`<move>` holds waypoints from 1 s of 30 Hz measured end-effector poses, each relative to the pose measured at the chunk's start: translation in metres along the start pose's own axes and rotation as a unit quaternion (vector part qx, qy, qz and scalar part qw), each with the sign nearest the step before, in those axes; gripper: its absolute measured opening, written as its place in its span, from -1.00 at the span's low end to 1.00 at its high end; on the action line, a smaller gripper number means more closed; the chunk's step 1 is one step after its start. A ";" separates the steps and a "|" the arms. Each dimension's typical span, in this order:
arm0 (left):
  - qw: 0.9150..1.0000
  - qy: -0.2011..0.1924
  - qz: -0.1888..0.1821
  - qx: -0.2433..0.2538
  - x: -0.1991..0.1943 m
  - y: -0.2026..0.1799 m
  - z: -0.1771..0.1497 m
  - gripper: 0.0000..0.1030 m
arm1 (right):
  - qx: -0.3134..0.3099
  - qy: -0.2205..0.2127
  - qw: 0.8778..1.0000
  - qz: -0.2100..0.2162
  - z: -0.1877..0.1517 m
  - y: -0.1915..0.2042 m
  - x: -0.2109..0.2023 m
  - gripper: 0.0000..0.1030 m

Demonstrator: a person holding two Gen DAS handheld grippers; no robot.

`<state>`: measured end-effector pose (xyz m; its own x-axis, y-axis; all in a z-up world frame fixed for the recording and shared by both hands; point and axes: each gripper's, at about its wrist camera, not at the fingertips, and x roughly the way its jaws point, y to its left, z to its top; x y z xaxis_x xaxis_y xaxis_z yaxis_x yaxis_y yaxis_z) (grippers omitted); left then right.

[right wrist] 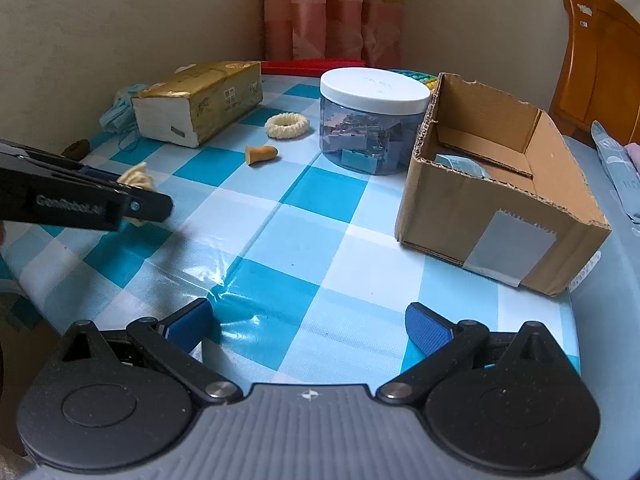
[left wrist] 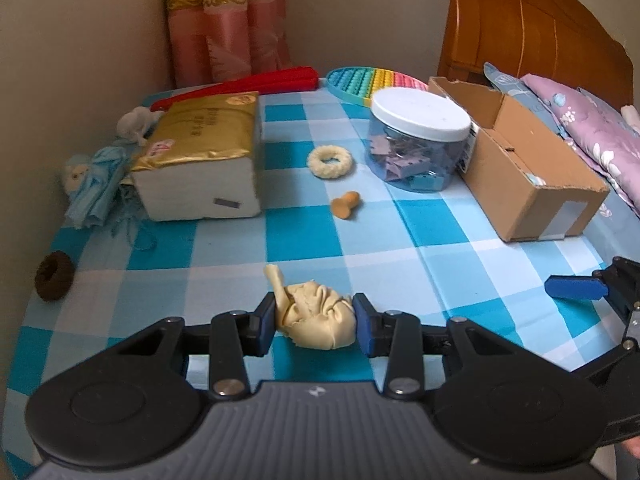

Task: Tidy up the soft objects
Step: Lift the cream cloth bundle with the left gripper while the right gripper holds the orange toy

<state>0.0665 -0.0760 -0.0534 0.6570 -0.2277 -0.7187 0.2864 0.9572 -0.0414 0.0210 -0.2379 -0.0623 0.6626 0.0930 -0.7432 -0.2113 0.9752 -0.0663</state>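
Observation:
My left gripper [left wrist: 314, 322] is shut on a cream, wrinkled soft toy [left wrist: 320, 320], its blue pads pressing both sides just above the checked tablecloth [left wrist: 304, 236]. From the right wrist view the left gripper [right wrist: 134, 200] shows at the left edge, a bit of the cream toy [right wrist: 136, 176] peeking out behind it. My right gripper [right wrist: 308, 320] stands open over the cloth near the front edge, nothing between its fingers. An open cardboard box [right wrist: 500, 208] lies to the right. A cream ring scrunchie [left wrist: 330, 162] and a tan soft piece [left wrist: 346, 205] lie mid-table.
A gold tissue pack [left wrist: 200, 152] and a white-lidded clear jar [left wrist: 416, 144] stand at the back. At the left lie a brown scrunchie [left wrist: 54, 276], a blue cloth bundle [left wrist: 96, 184] and a white plush [left wrist: 136, 122]. A rainbow bubble mat [left wrist: 368, 80] lies behind the jar.

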 end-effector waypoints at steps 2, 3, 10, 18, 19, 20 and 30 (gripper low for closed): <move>1.000 -0.001 0.004 -0.003 -0.002 0.005 0.000 -0.25 | 0.000 0.008 1.000 -0.001 0.003 0.000 0.001 1.00; 1.000 -0.001 0.007 -0.004 -0.002 0.008 0.000 -0.25 | -0.001 0.014 1.000 0.000 0.005 0.001 0.003 1.00; 0.999 0.003 0.028 -0.030 -0.005 0.034 -0.003 -0.25 | -0.013 0.030 0.999 0.024 0.024 0.009 0.012 1.00; 0.997 0.007 0.049 -0.058 -0.003 0.060 -0.006 -0.25 | -0.078 0.002 0.996 0.050 0.066 0.033 0.031 0.92; 0.997 0.007 0.051 -0.060 -0.002 0.062 -0.006 -0.25 | -0.080 0.001 0.995 0.058 0.071 0.034 0.034 0.90; 0.997 0.008 0.051 -0.061 -0.002 0.064 -0.006 -0.25 | -0.082 -0.001 0.995 0.064 0.076 0.036 0.038 0.89; 0.996 0.013 0.050 -0.073 0.001 0.072 -0.008 -0.25 | -0.099 0.001 0.992 0.083 0.112 0.044 0.090 0.76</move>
<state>0.0820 -0.0055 -0.0626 0.6576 -0.1278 -0.7425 0.1155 0.9910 -0.0683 0.1519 -0.1645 -0.0580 0.6055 0.2481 -0.7562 -0.4541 0.8880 -0.0722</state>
